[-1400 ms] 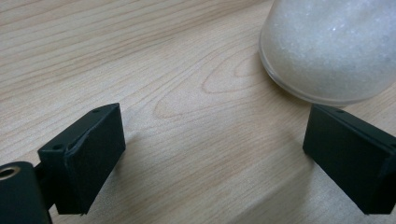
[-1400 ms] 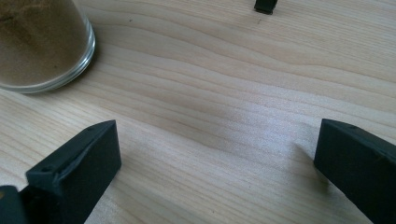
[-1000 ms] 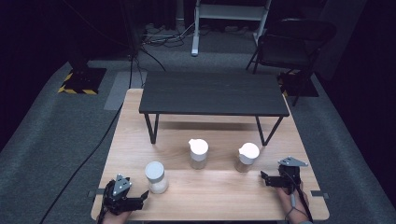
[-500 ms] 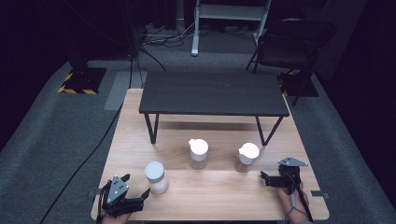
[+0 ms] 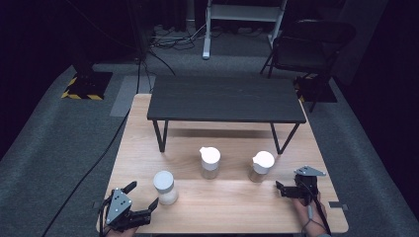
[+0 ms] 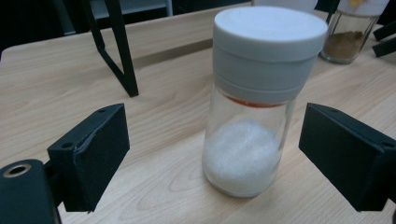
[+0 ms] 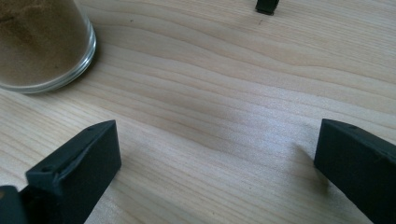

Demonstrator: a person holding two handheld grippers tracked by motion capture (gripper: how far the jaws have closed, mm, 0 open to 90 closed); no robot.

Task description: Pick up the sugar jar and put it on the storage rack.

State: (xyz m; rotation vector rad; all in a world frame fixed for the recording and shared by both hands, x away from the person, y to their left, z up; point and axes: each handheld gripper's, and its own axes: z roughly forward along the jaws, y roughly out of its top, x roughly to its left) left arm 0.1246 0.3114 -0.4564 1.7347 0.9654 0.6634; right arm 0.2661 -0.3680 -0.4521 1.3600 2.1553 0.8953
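Wooden table [image 5: 227, 207] bears three jars and a black stand [image 5: 225, 98].

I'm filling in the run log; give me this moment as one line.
left gripper: open, salt jar between jaws, untouched | right gripper: open, nothing between | spice jar: beside it

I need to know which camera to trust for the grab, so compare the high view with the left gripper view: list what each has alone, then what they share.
High view alone: the black bench, the middle jar, the right tongs open near the jar of brown powder, the chair and floor cables.

Left gripper view alone: white grains in the white-lidded jar, an orange band under its lid, and clear gaps between the jar and both pads.

Shared: that jar upright on the wooden table, the left tongs open toward it, and the brown-powder jar.
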